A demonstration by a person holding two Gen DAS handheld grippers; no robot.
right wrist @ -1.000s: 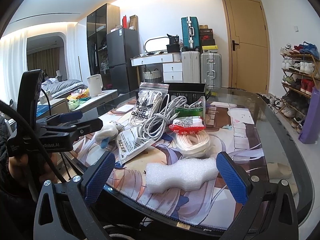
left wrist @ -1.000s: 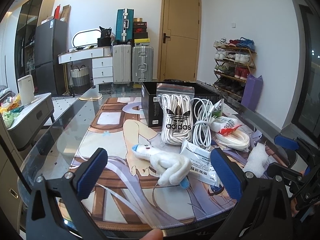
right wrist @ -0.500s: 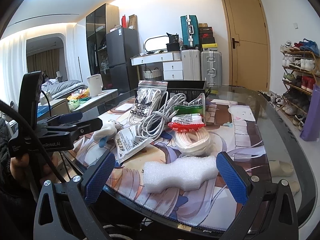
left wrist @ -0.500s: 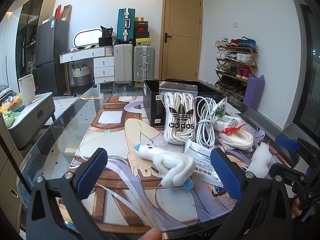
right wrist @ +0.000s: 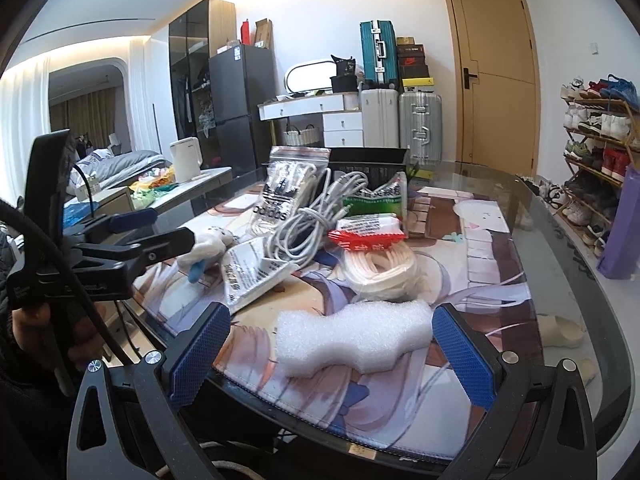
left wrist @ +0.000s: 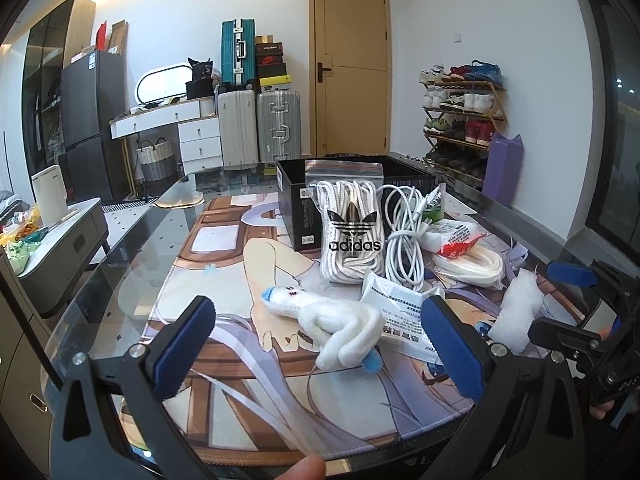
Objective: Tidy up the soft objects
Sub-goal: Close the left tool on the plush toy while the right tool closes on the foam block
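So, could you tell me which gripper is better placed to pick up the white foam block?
The right gripper: its open jaws already bracket the white foam block. The left gripper faces the white plush toy instead.

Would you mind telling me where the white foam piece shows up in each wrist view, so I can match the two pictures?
Left wrist view: the white foam piece lies at the right, beyond the left gripper's right finger, partly hidden by the right gripper.
Right wrist view: the foam piece lies low in the centre, between the right gripper's open fingers.
Shared landmark: the adidas bag of white cord leaning on the black box.
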